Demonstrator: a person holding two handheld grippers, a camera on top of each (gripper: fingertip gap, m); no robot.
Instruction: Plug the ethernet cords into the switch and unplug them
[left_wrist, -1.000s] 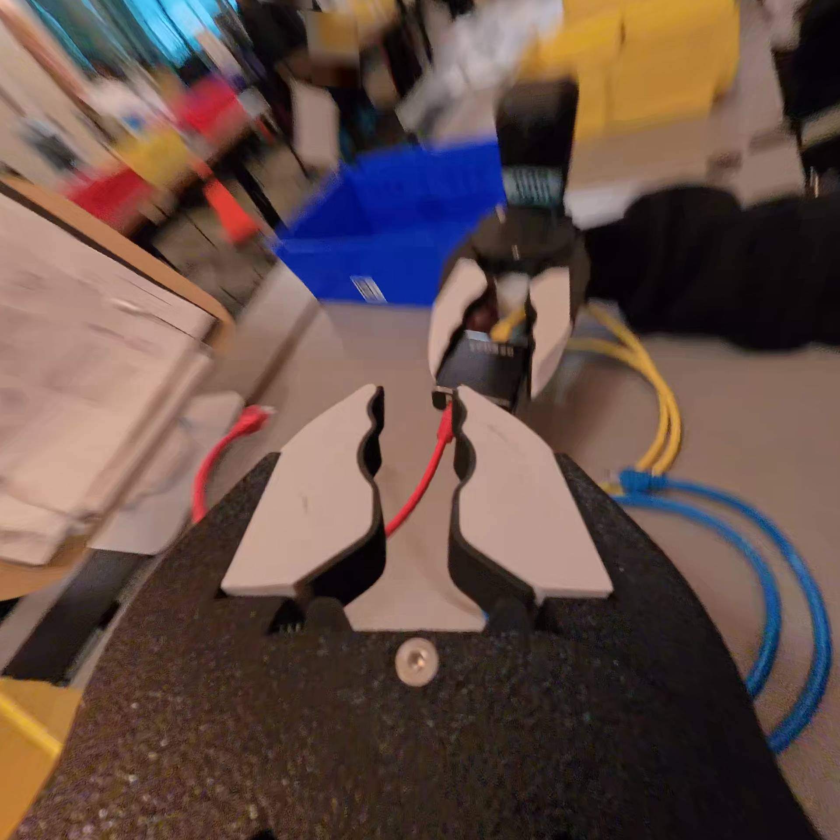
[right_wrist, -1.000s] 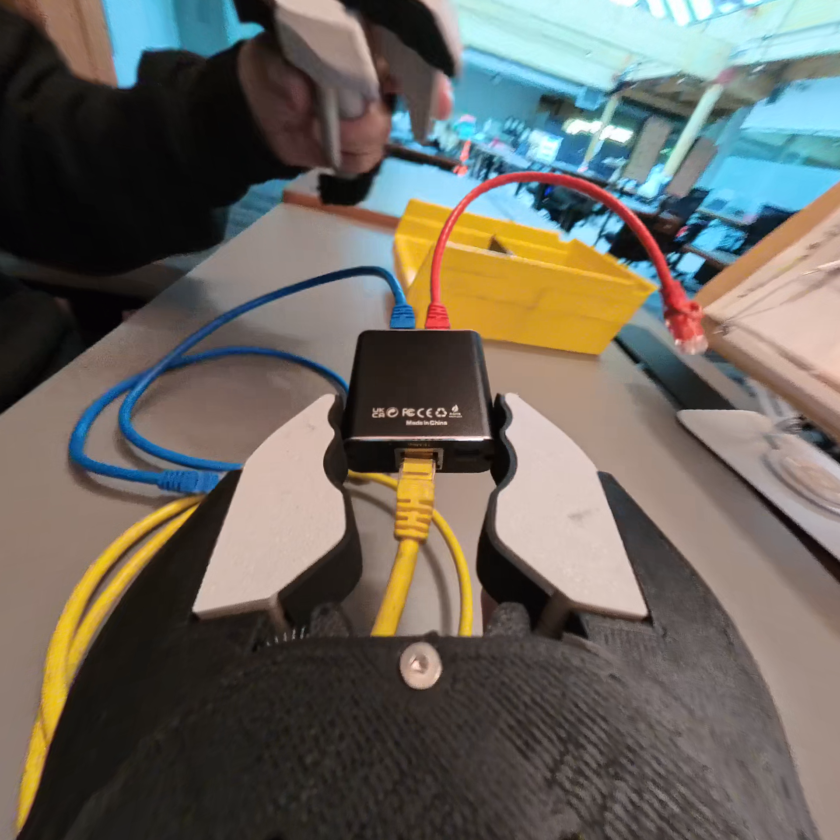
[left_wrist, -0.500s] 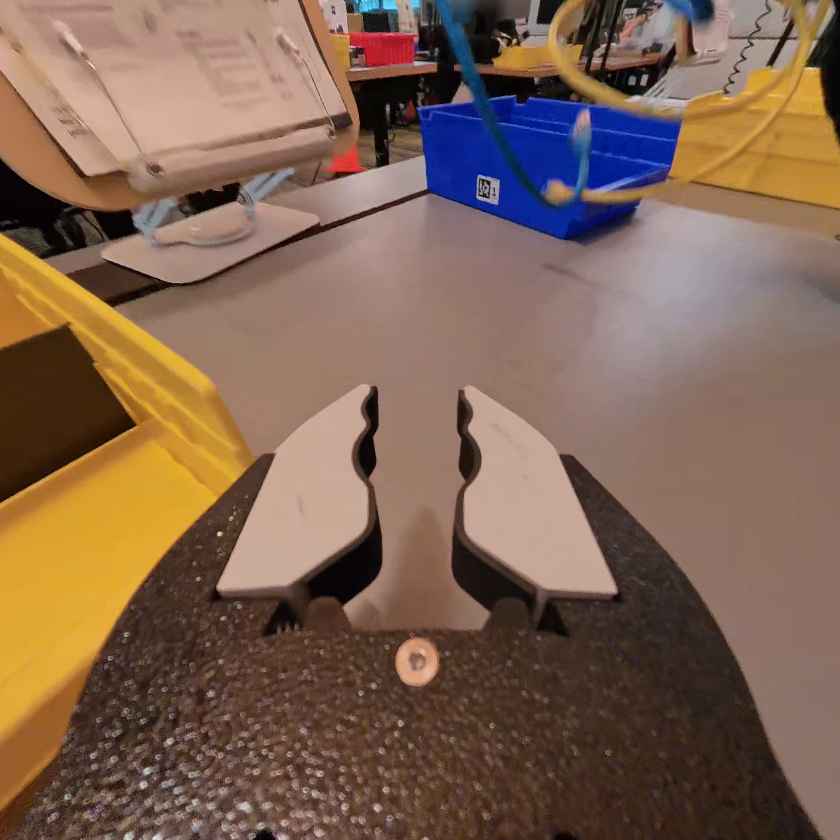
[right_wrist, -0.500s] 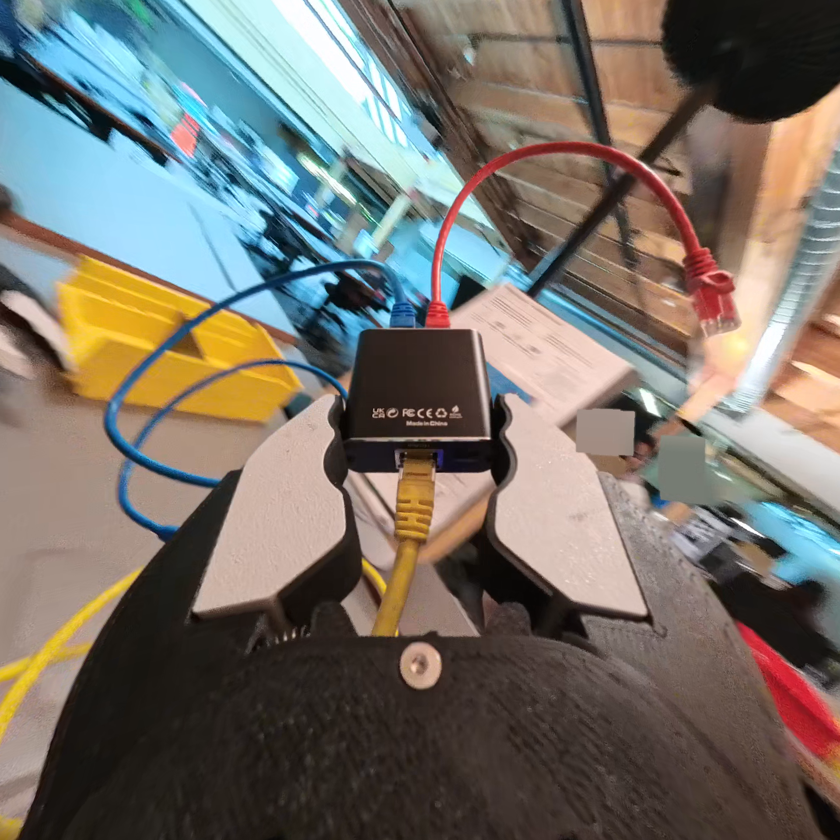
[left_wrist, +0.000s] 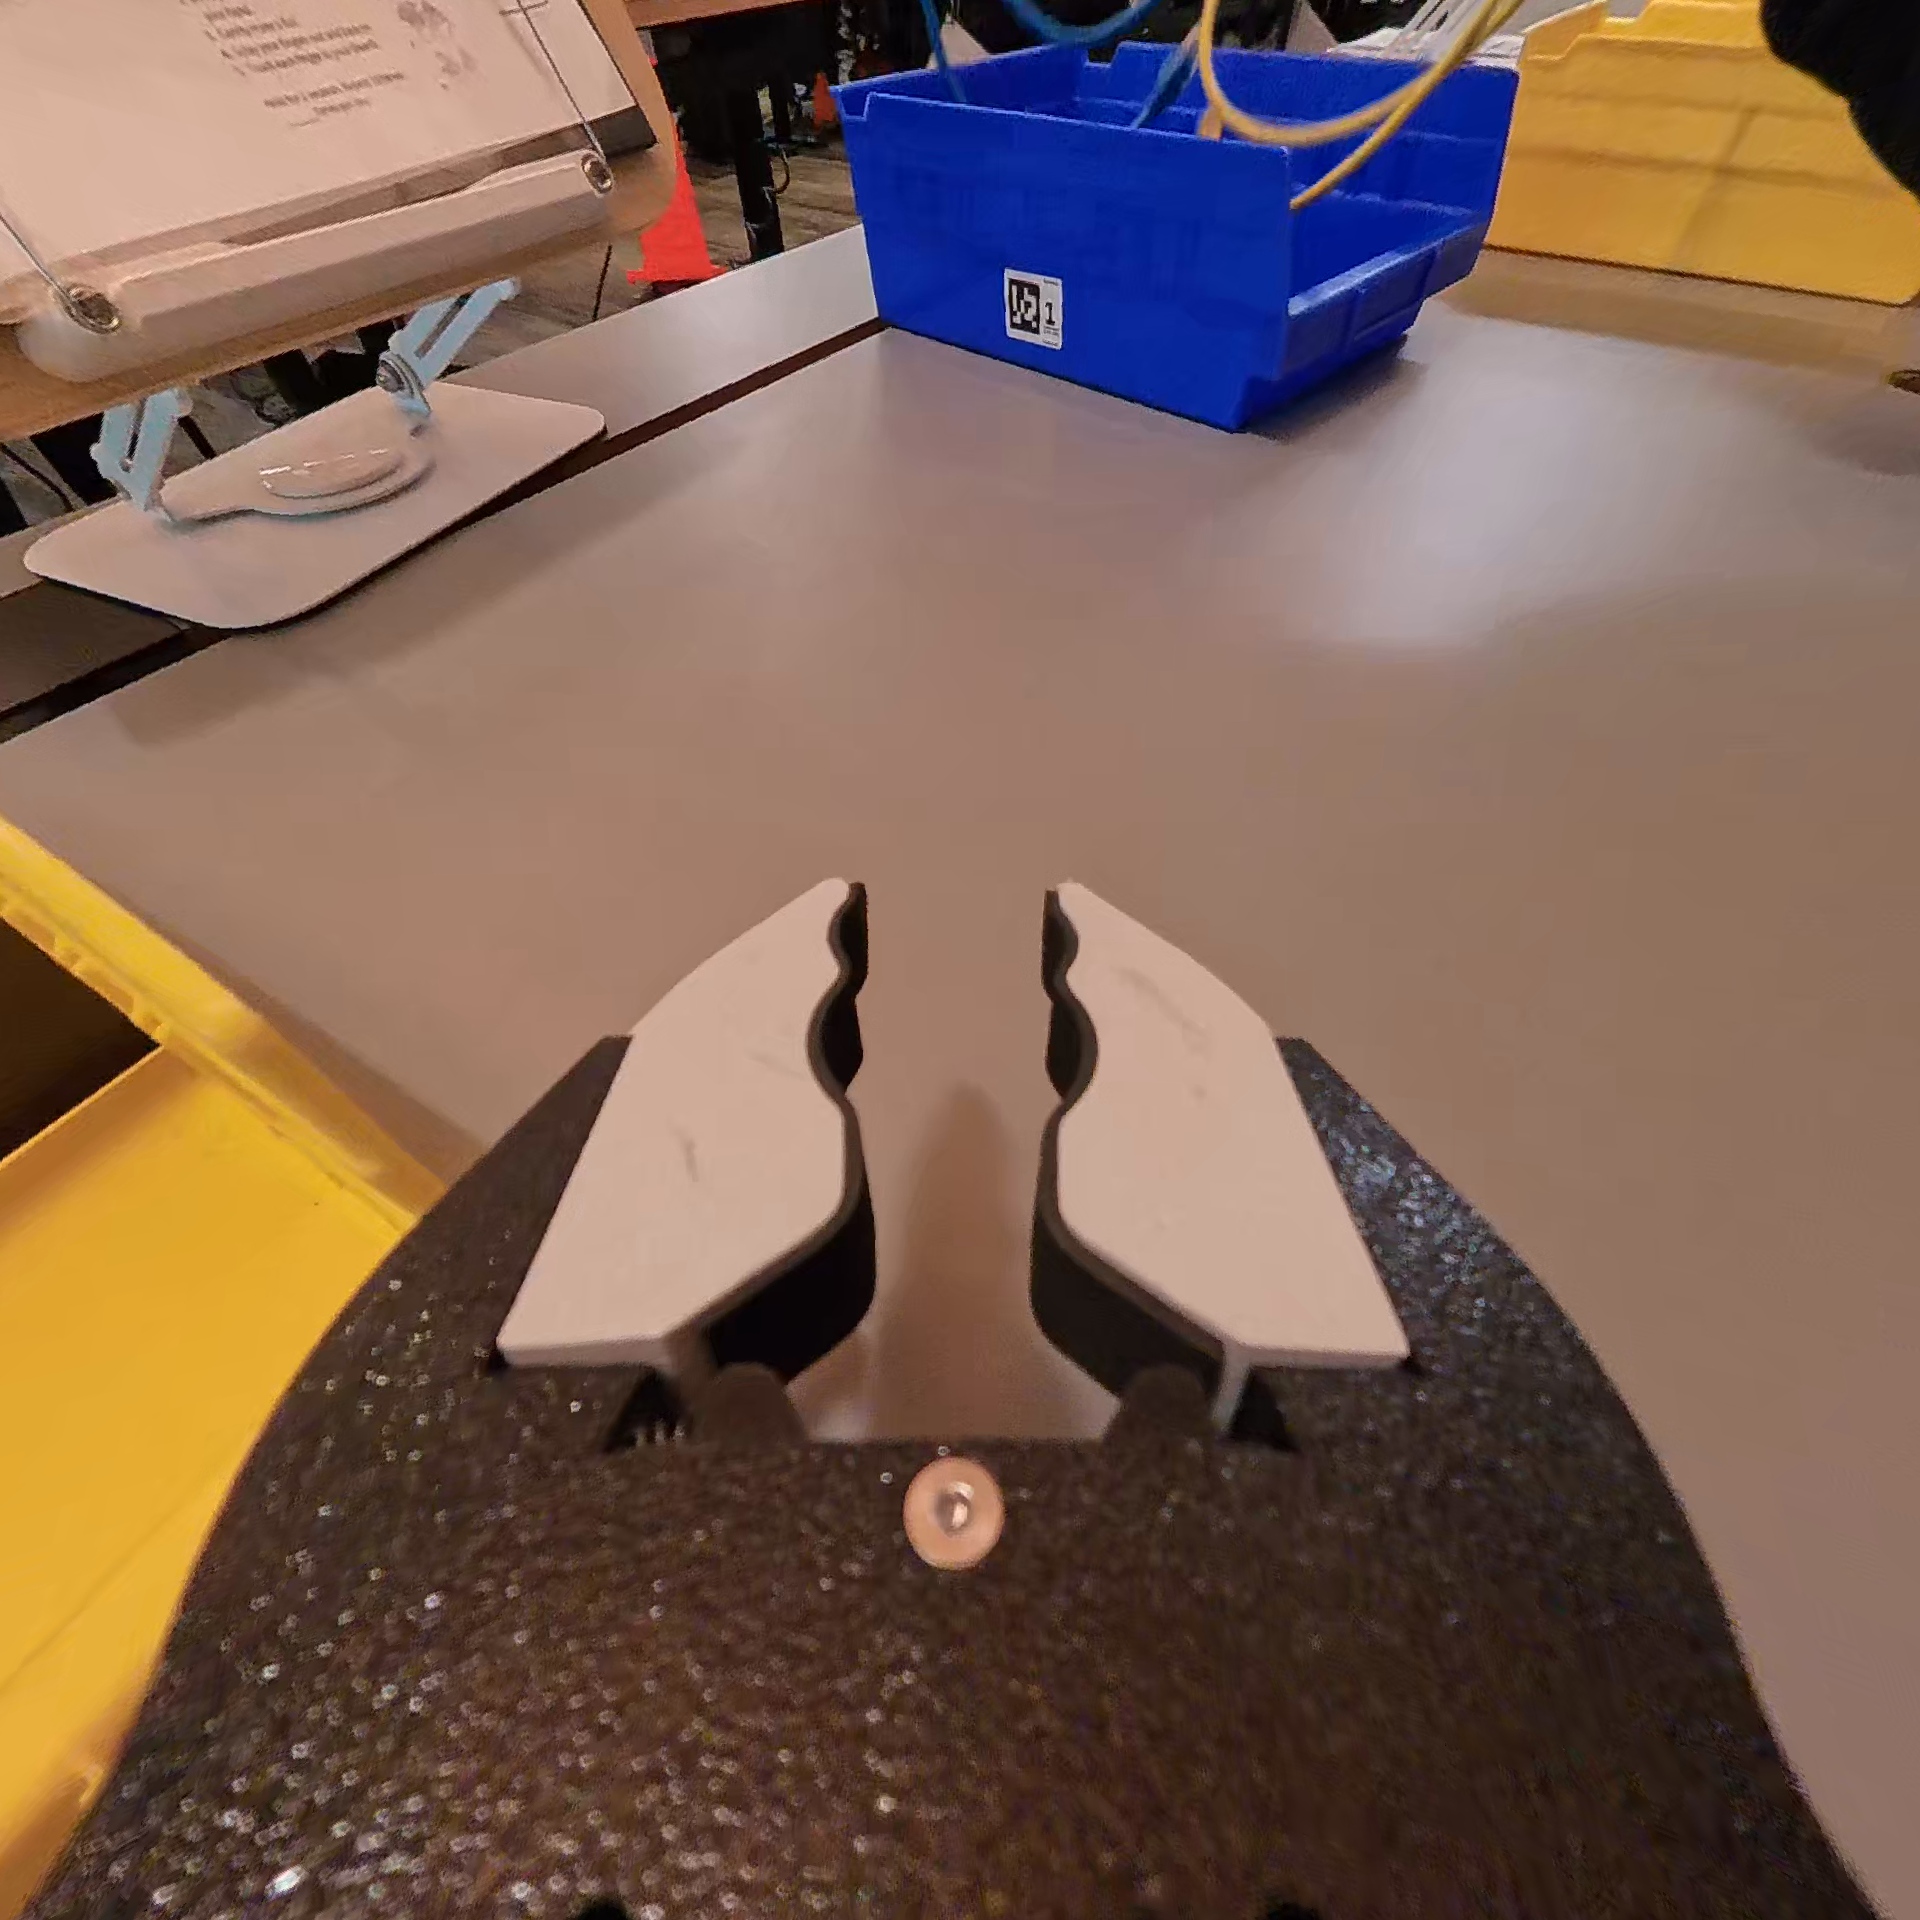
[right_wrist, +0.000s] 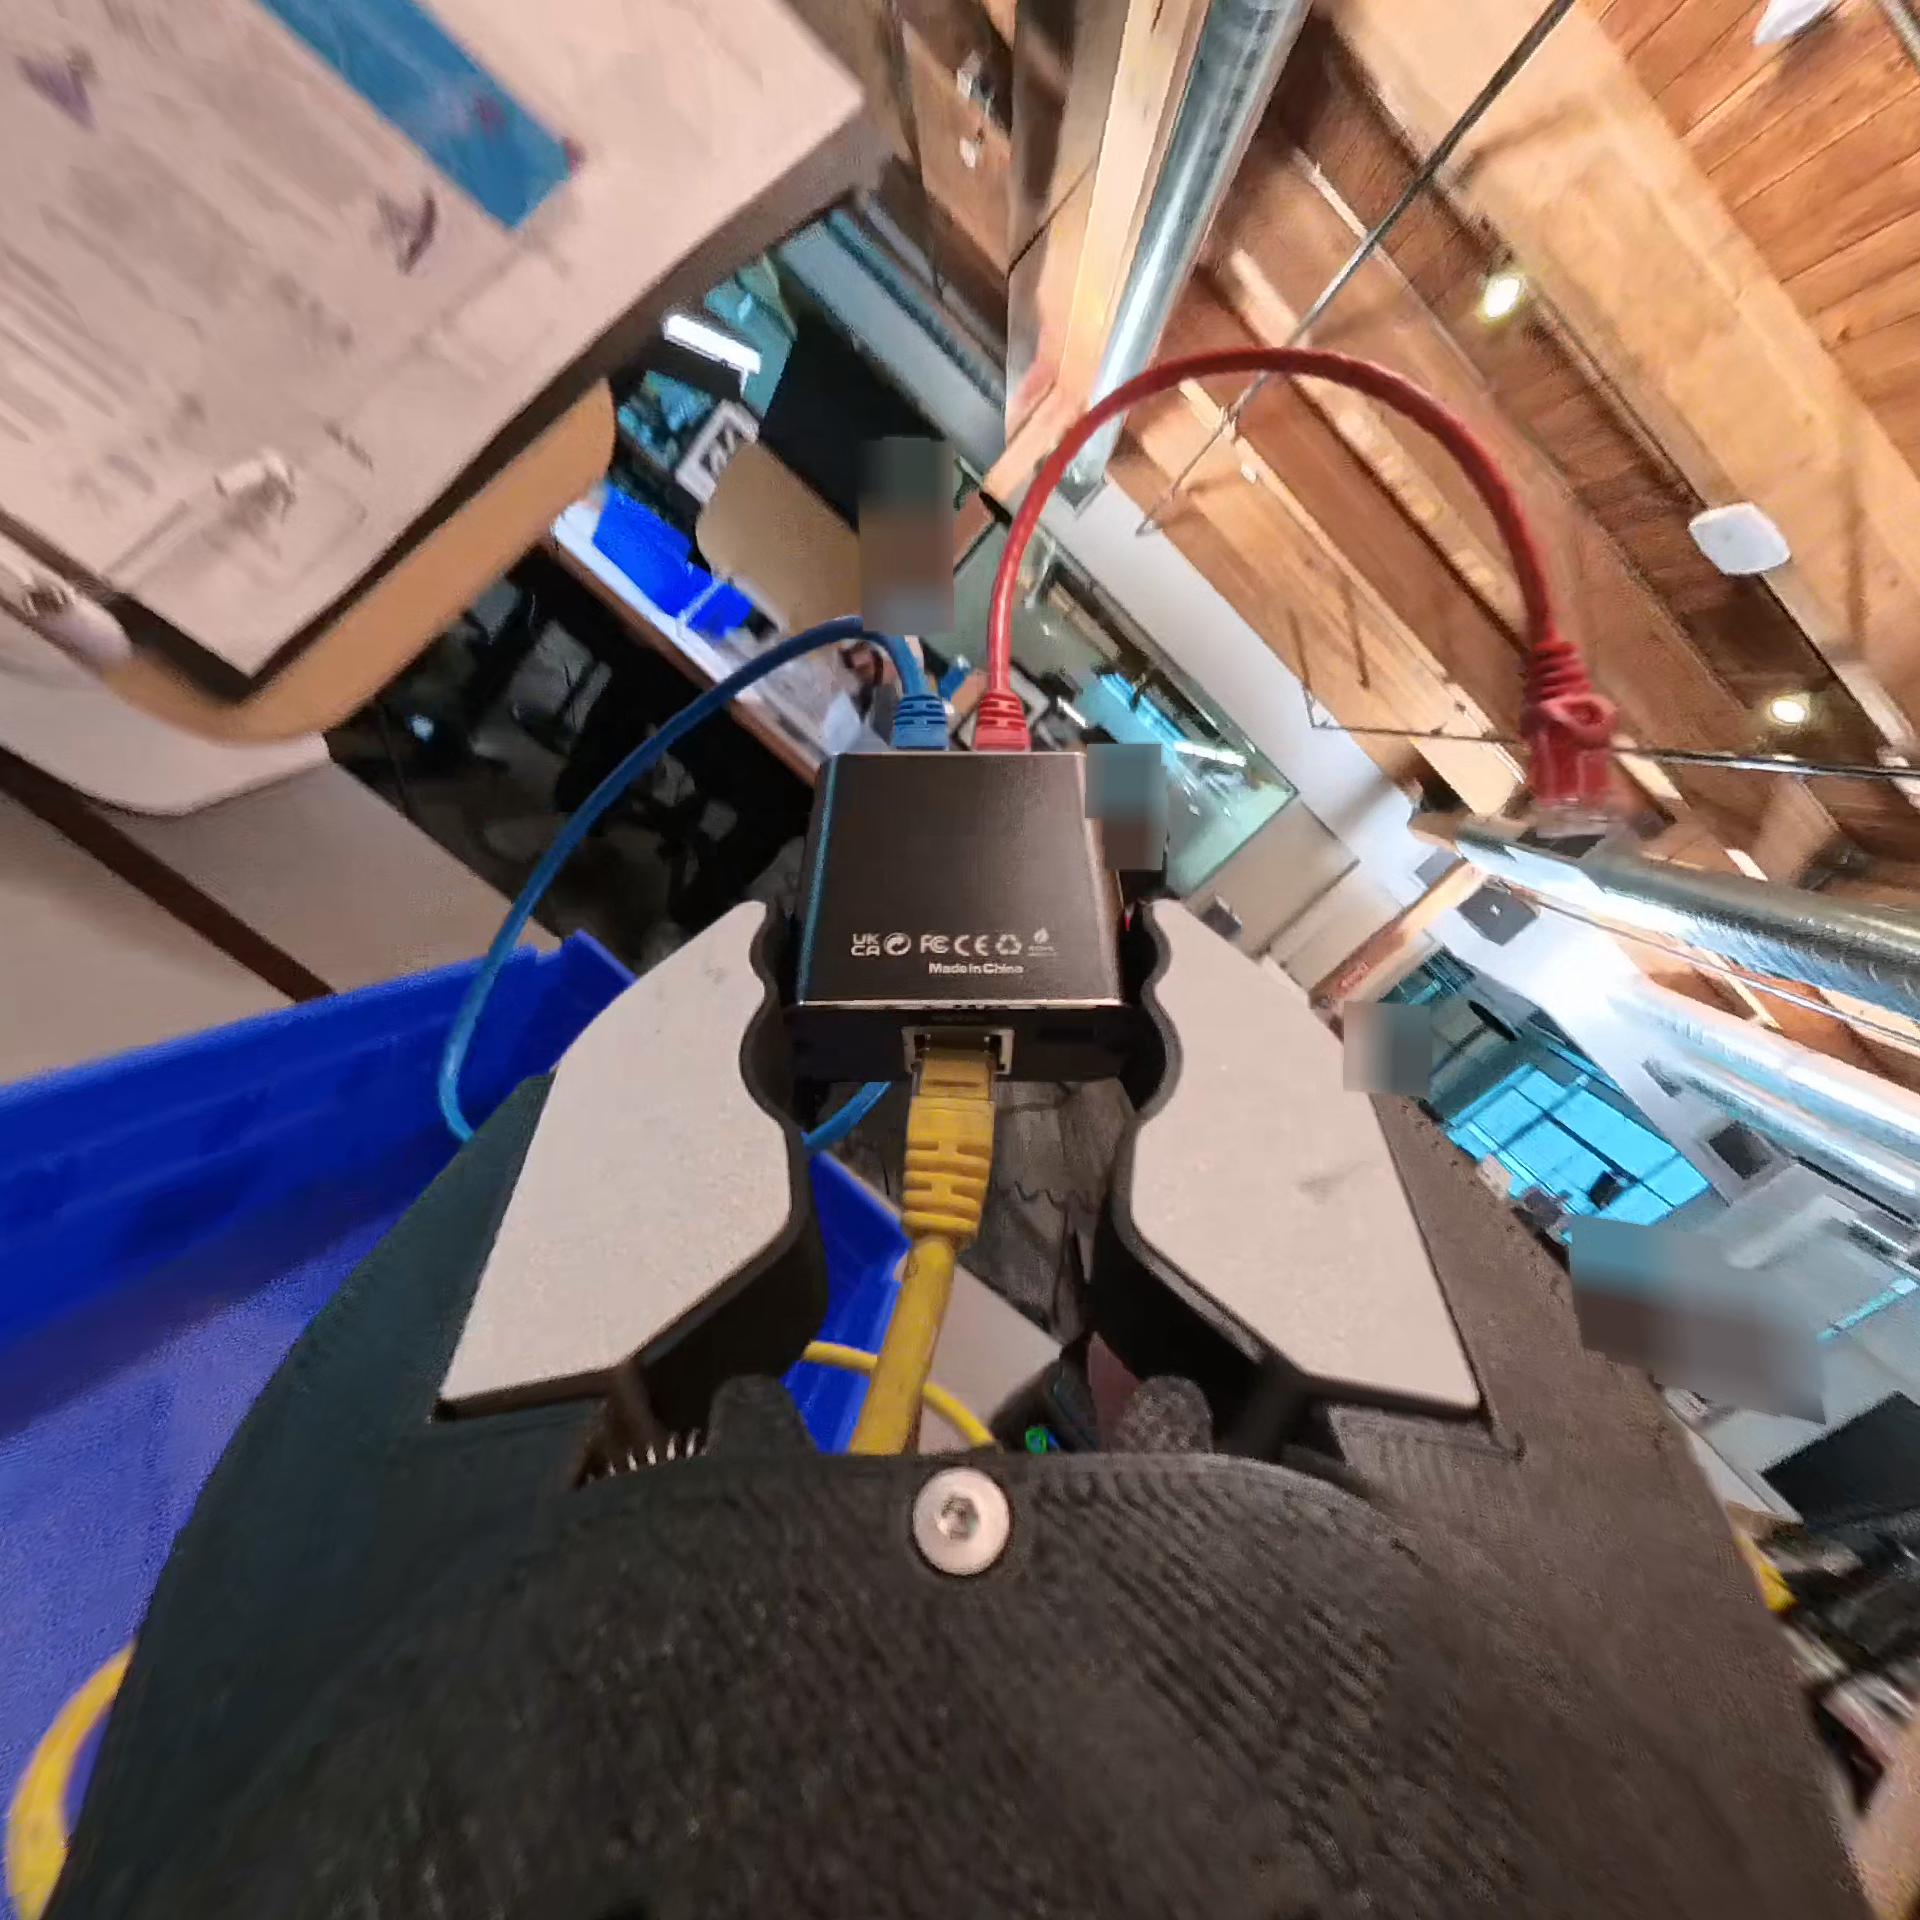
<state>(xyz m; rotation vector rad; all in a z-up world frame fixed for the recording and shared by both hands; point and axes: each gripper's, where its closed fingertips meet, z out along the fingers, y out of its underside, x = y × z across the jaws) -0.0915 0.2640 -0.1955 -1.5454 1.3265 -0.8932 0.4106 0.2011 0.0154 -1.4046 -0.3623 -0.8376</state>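
Observation:
My right gripper is shut on the black switch and holds it in the air, tilted upward, above the blue bin. A yellow cord is plugged into its near port. A blue cord and a red cord are plugged into its far side; the red cord's free plug hangs loose. My left gripper is open and empty, low over the grey table. In the left wrist view the blue cord and the yellow cord dangle over the blue bin.
A yellow bin sits close at my left gripper's left. A document stand with papers is at the far left. More yellow bins stand at the far right beyond the blue bin.
My right gripper has lifted the switch with its cords off the table and swung it over the blue bin, tilting upward. My left gripper turned away and now faces the table.

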